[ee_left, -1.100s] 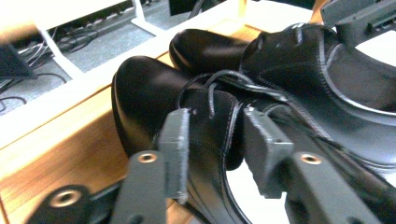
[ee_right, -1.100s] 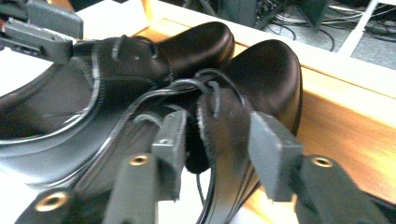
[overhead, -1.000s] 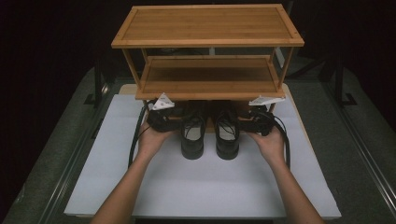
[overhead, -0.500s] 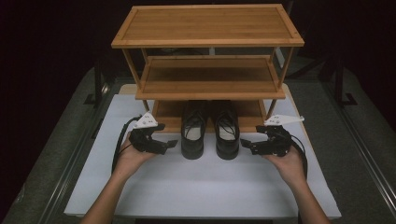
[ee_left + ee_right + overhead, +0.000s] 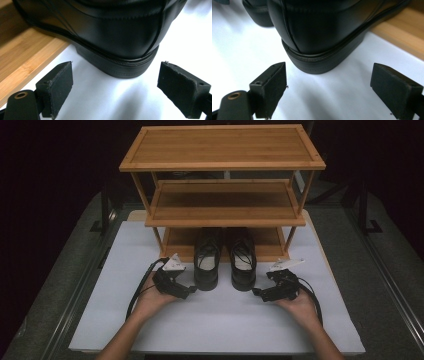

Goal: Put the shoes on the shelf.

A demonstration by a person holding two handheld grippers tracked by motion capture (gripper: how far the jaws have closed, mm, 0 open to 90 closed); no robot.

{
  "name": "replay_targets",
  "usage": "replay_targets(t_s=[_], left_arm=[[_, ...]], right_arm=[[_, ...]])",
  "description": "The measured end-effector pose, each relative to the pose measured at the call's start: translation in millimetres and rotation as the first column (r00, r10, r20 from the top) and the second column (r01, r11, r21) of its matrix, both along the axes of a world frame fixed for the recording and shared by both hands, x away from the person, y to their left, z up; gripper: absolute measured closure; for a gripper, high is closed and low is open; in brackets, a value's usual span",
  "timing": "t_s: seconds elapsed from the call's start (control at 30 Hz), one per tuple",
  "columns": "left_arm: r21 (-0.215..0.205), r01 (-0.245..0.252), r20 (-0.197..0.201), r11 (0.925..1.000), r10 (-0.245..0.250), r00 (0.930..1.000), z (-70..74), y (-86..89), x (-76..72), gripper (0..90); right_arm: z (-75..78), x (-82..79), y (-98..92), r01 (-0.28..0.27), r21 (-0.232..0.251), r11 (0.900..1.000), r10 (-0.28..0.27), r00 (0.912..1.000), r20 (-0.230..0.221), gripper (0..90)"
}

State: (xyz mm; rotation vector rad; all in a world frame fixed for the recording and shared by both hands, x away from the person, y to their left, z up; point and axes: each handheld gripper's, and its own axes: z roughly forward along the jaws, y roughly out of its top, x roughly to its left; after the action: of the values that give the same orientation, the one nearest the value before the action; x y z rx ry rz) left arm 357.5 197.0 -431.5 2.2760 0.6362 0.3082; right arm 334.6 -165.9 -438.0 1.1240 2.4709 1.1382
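Observation:
Two black leather shoes, the left one (image 5: 206,260) and the right one (image 5: 243,262), stand side by side with toes under the bamboo rack's bottom shelf (image 5: 272,247) and heels out on the white mat (image 5: 220,320). My left gripper (image 5: 191,291) lies low, left of the left heel, pointing at it. Its jaws have just been opening and stand wide with nothing between them; in the left gripper view the heel (image 5: 112,32) sits just beyond the gripper (image 5: 116,82). My right gripper (image 5: 257,294) mirrors it by the right heel (image 5: 319,32), jaws just opened, empty (image 5: 328,85).
The three-tier bamboo rack (image 5: 222,162) stands at the back of the mat, its top and middle shelves bare. The bottom shelf's edge (image 5: 22,62) lies left of the left jaw and shows again as a wooden edge (image 5: 402,32) on the right. Dark table rails flank the mat.
Both hands have pulled back from the rack's bottom shelf toward the near edge and sunk to the mat. Both pairs of jaws have opened wide. The shoes have stayed in place.

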Motion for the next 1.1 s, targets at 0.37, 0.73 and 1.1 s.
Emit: replay_targets(t_s=[0.37, 0.73, 1.1], left_arm=[[0.024, 0.042, 0.028, 0.9988, -0.043, 0.9987, -14.5, -18.8, 5.3, 12.1], [0.031, 0.022, 0.056, 0.9993, -0.024, 0.9981, -18.5, -33.1, 1.7, 16.6], [0.000, -0.001, 0.041, 1.0000, 0.001, 0.9991, -13.3, -32.8, 0.7, 21.7]], right_arm=[[-9.1, 12.3, 20.7, -0.048, -0.006, 0.999, 0.048, 0.9986, 0.021, 14.3], [-11.6, 5.3, 44.5, -0.023, -0.055, 0.998, 0.027, 0.9971, 0.071, 20.1], [-6.9, 1.5, 47.8, 0.033, -0.034, 0.999, -0.030, 0.9969, 0.073, 24.1]])
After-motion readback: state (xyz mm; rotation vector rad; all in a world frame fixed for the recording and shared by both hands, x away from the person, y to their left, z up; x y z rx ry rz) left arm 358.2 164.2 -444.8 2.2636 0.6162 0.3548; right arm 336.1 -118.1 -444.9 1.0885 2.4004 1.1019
